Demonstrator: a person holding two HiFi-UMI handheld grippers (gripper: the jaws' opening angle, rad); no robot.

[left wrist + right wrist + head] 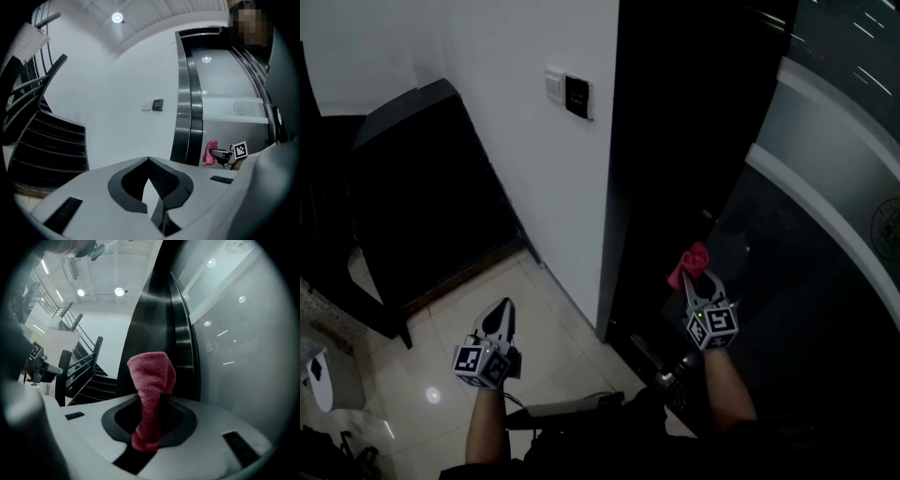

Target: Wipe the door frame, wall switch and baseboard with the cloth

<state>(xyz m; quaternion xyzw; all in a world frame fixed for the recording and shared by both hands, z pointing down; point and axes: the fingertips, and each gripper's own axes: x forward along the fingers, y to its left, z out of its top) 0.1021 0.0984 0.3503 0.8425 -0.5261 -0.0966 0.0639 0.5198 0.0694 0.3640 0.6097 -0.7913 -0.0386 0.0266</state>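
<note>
While the left gripper (503, 309) hangs clenched, the right gripper (694, 279) pinches a fuzzy pink cloth (687, 262)

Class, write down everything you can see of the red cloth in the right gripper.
The cloth is a pinkish-red, fuzzy, terry-like fabric, bunched into a narrow upright roll. The right gripper is shut on its lower part. A rounded, folded end sticks out beyond the jaws, and a small tail shows below them. It is held up in front of the dark, glossy door frame; whether it touches the frame cannot be told.
</note>
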